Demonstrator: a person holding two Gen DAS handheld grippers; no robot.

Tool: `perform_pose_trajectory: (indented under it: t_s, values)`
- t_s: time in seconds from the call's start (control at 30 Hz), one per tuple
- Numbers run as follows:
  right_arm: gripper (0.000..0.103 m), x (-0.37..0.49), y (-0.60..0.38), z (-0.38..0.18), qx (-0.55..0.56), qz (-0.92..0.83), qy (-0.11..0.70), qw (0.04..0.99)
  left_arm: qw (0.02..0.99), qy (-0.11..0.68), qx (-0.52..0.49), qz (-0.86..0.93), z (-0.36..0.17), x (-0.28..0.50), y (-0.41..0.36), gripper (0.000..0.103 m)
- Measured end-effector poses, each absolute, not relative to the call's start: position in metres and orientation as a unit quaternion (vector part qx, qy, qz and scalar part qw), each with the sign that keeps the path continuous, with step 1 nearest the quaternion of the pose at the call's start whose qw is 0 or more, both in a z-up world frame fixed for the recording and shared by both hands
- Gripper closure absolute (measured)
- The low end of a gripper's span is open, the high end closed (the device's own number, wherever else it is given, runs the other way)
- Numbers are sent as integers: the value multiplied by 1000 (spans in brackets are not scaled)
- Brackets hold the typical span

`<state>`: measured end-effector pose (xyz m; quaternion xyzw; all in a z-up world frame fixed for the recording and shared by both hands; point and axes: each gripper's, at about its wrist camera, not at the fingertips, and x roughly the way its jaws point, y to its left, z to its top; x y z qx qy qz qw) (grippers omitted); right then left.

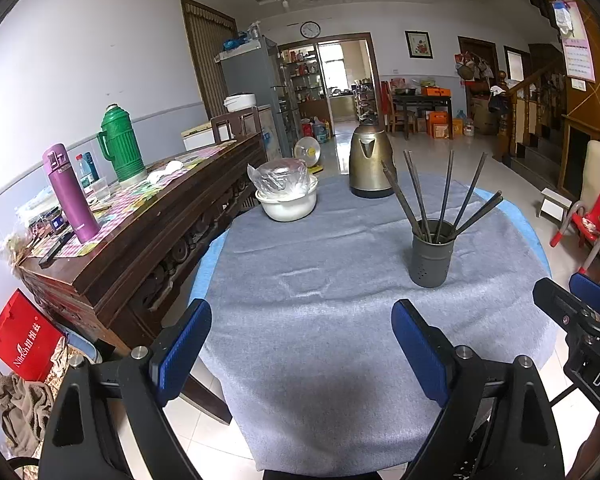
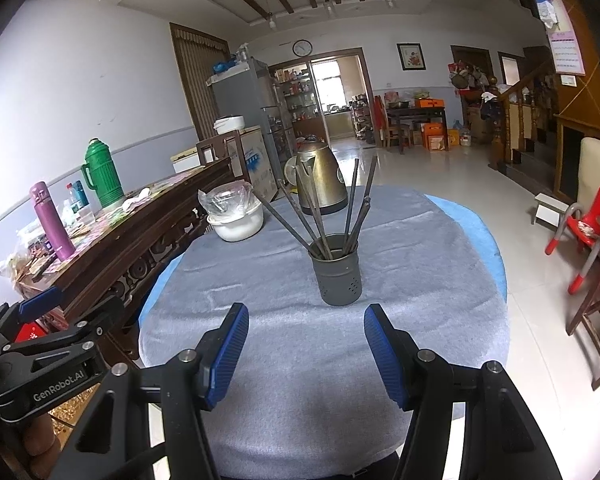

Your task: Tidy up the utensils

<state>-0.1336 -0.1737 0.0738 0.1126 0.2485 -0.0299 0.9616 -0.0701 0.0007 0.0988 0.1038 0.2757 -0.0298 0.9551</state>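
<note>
Reaching for the chopsticks (image 2: 320,216) should be slow and gentle, because they lean every which way in the gray cup (image 2: 337,276) and the cup could tip over. It looks best for one gripper to take one stick near its top and lift it straight up, while the other stays ready to steady the cup. No stick lies loose on the gray cloth (image 2: 300,344), so the job may be nearly done or just starting; the pictures cannot say which.

The right gripper (image 2: 306,354) has its blue pads about half open and holds nothing. In its view the cup stands at 12 o'clock, a little to the right, near the fingers but not touching them.

The left gripper (image 1: 302,354) is spread wide and is empty too. In its view the cup (image 1: 431,254) sits at about 1 o'clock, well apart from the fingers.

Behind the cup at 12 o'clock stand a kettle (image 2: 320,180) and a white bowl (image 2: 238,226).
</note>
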Motion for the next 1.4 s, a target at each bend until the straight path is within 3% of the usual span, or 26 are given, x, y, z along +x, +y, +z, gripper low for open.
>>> perform_pose_trajectory:
  t_s: [1.4]
  values:
    - [39, -134, -181, 75, 122, -46, 245, 961, 954, 274, 112, -41, 103, -71, -2, 11]
